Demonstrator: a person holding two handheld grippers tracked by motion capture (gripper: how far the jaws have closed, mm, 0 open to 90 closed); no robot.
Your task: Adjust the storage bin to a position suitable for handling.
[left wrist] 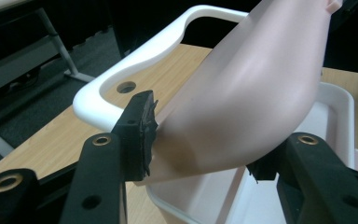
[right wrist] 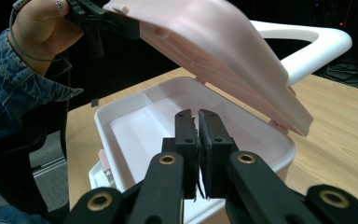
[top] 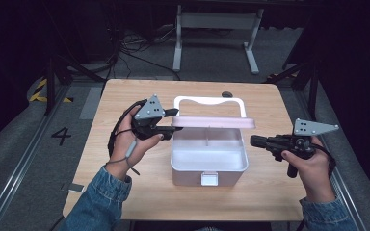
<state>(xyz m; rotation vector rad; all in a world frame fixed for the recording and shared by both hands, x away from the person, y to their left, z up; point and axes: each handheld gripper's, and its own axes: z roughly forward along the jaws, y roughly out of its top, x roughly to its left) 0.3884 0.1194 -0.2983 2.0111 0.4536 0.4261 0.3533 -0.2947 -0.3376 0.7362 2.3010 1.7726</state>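
A pale pink box (top: 209, 166) with a white carry handle (top: 209, 101) stands in the middle of the wooden table (top: 125, 187). Its pink lid (top: 212, 121) is raised, hinged at the back. My left gripper (top: 173, 120) is shut on the lid's left corner; in the left gripper view the pads (left wrist: 142, 135) press on the lid (left wrist: 251, 93) from both sides. Empty compartments split by a divider (right wrist: 168, 109) lie inside the box (right wrist: 121, 140). My right gripper (top: 253, 141) hovers just right of the box, shut with nothing in it (right wrist: 198, 126).
A white clasp (top: 209, 179) hangs at the box's front. A small round hole (top: 227, 94) sits in the tabletop near the far edge. Behind the table stands a white metal frame (top: 217, 29) on the floor with cables around it.
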